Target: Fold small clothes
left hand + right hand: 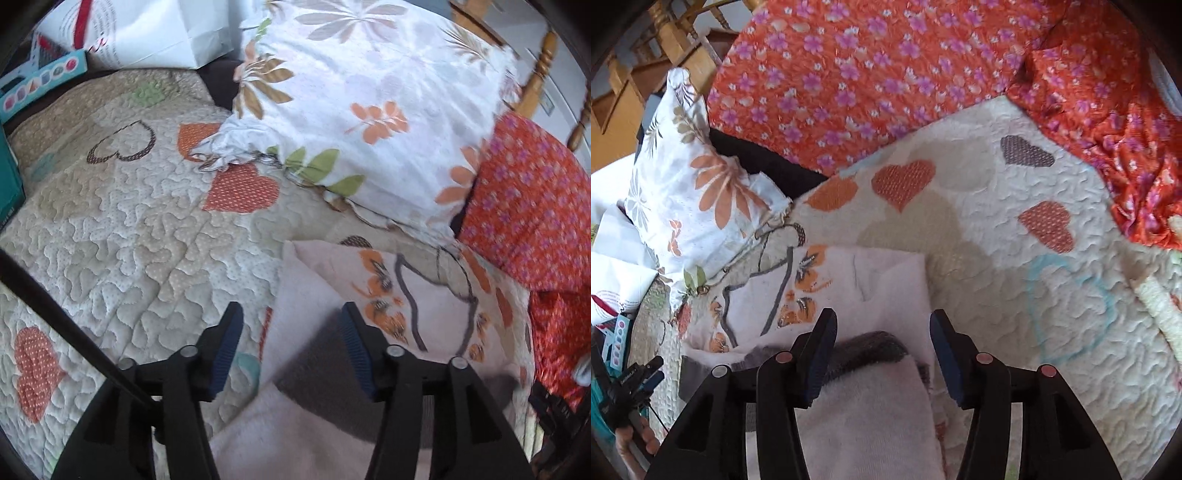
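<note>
Pale pink garment [314, 280] with orange flower print lying partly folded on heart-patterned quilt [122, 236], left tool [291, 347] spread wide above it, right tool [882, 354] likewise gaping, gripping nothing, floral pillow [369, 103] beyond

No readable words anywhere. The white paper bag [147, 33] carries lines of small print, too blurred to make out. The teal box [7, 199] shows a few white letters on its edge, also illegible.
</note>
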### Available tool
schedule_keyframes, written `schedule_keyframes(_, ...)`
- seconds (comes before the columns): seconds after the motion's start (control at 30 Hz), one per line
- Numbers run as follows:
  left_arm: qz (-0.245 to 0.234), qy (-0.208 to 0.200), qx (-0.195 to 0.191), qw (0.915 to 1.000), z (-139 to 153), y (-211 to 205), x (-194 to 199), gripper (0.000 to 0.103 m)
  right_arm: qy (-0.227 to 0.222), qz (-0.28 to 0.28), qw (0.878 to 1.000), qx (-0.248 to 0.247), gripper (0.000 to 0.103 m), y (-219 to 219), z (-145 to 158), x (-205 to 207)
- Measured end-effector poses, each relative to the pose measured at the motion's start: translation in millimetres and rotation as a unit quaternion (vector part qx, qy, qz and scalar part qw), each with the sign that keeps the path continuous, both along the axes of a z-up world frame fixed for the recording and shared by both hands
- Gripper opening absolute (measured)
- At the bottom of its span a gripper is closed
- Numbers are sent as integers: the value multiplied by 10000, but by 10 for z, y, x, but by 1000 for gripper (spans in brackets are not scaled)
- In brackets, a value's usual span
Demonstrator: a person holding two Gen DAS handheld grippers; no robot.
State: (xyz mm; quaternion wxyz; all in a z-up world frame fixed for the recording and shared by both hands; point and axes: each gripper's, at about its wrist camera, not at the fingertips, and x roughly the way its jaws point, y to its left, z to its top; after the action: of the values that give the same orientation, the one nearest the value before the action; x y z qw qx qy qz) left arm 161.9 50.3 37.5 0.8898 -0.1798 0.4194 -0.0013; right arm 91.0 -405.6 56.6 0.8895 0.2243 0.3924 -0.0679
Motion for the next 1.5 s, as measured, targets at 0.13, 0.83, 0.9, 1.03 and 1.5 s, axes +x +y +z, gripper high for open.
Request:
schedule_keyframes(0.13,-321,67,143,9994,18,-92,-174,62,47,43,10000,-60,57,3,63,-125)
schedule_keyframes(0.83,132,166,92,9997,42,682,-1270,68,97,391,9567,-2882,68,475,430,-1471)
schedule_keyframes(0.9,171,180,75,9997,26,701,-1313,69,198,460,9382,-3426,70,528,397,-1572)
schedule_keyframes(1.03,136,248,64,9996,-25,639,-1349,69,312,495,9186,-3908,74,556,330,-1626)
schedule_keyframes(1.5,-351,302,345,9983,-124,264,-1030,69,514,638,9403,-3304,75,612,124,-1283)
